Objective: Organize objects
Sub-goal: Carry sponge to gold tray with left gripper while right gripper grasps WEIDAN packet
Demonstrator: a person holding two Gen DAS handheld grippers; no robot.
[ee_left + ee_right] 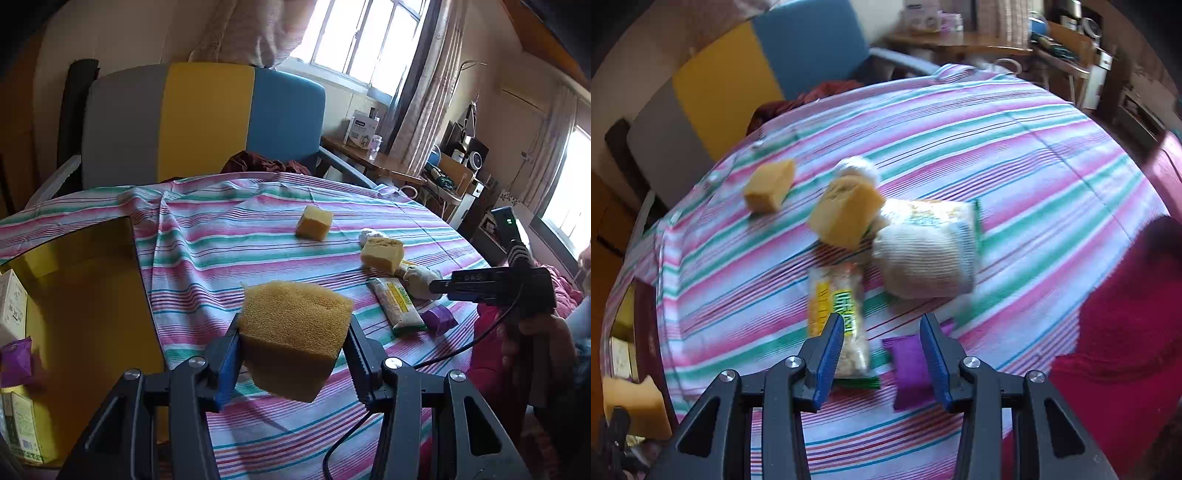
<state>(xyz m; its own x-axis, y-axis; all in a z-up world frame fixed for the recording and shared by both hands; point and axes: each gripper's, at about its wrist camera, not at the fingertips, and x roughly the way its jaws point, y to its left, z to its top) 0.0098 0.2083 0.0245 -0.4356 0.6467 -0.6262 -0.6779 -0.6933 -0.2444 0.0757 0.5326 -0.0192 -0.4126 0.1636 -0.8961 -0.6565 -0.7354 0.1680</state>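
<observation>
The left gripper (293,339) clamps a yellow sponge (291,332) above the striped cloth (229,229); the yellow box (85,295) sits at nine o'clock. The right gripper (882,347) stands open, seemingly empty though blurred, with the purple packet (910,365) just beyond at twelve o'clock.
</observation>
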